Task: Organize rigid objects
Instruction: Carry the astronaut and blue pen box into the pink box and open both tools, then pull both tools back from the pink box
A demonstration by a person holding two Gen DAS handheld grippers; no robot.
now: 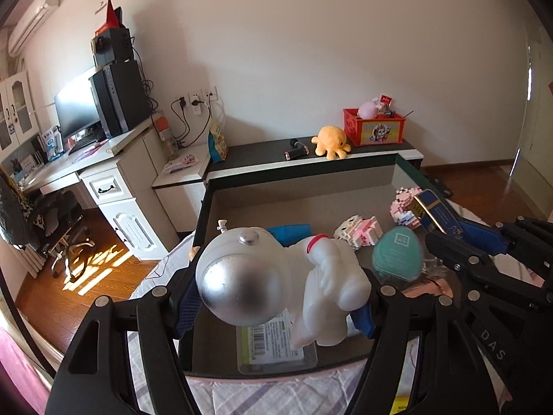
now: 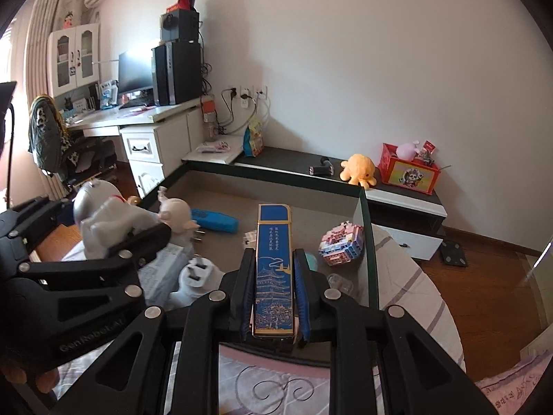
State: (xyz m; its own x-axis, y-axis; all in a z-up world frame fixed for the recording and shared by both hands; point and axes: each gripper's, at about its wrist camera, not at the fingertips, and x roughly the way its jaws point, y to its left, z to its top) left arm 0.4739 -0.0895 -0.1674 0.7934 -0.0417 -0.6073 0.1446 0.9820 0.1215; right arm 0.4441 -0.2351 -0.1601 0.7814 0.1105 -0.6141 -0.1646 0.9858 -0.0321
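Observation:
My left gripper (image 1: 276,297) is shut on a white astronaut figure (image 1: 293,276) with a silver helmet, held above the near edge of a grey storage box (image 1: 293,193); it also shows in the right wrist view (image 2: 110,221). My right gripper (image 2: 274,297) is shut on a long blue and gold box (image 2: 274,269), held lengthwise over the storage box (image 2: 276,190); the blue box shows at the right of the left wrist view (image 1: 435,212).
In the storage box lie a pink block model (image 2: 340,243), a blue case (image 2: 214,221), a teal pouch (image 1: 397,252), a white plug (image 2: 198,276) and a labelled packet (image 1: 276,346). Behind stand a low cabinet with an orange octopus plush (image 1: 331,141) and a red crate (image 1: 373,126).

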